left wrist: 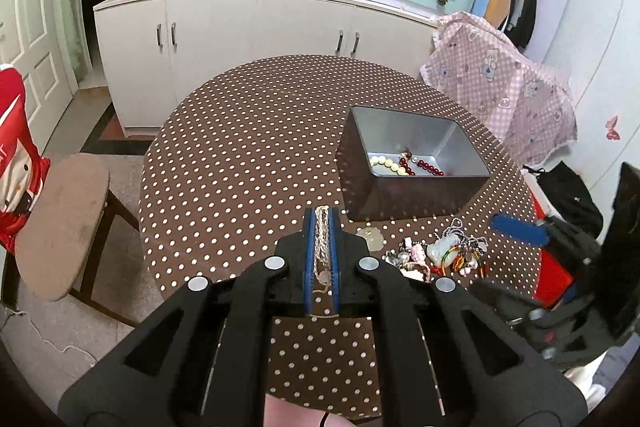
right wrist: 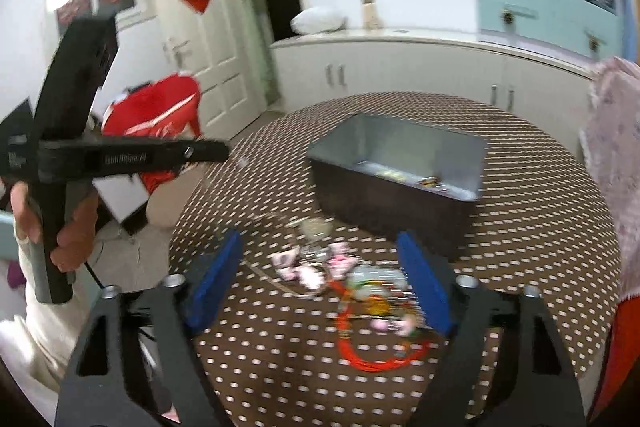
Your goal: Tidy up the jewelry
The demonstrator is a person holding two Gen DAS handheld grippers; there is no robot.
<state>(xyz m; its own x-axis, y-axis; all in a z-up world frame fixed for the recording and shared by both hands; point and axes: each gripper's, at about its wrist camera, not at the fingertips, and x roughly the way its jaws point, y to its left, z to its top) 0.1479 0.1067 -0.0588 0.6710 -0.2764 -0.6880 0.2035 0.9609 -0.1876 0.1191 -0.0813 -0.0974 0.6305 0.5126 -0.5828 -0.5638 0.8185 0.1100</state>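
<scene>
A: Left gripper (left wrist: 323, 227) — pads pressed together on a pale braided chain (left wrist: 322, 247), which runs along the slot between them, its loose tail drooping below. It hangs over the surface (left wrist: 240, 155), just short of the near-left corner of the metal tin (left wrist: 404, 195).

B: How will that chain handle?

A: My guess: light, limp, no stiffness at all. Slippery links; it will swing and could snag on the tin's rim. A pinch mid-length seems sound, as here.

B: And the right gripper (right wrist: 320, 279)?

A: Spread, nothing between the pads, poised above the loose jewelry pile (right wrist: 352, 279) that lies just in front of the tin. That view is blurred, so single pieces are hard to tell apart.

B: What is in the pile?

A: Pink charms, a pale green pendant, a silver bead chain, red-orange cord. Tangled, by the look of it; lifting one piece may drag its neighbours. The pendant looks like stone or glass, so likely fragile. Take it by the cord, not the body.

B: Inside the tin?

A: Cream beads (left wrist: 382, 163) and dark red beads (left wrist: 428, 167) already on its floor, toward its near wall.

B: Surface and room?

A: Round, brown polka-dot cloth, probably slick vinyl. Beyond the tin, white cabinets (left wrist: 256, 39); right of it, a pink checked cloth (left wrist: 504, 83) draped over something; left of it, a padded stool (left wrist: 64, 223).
</scene>
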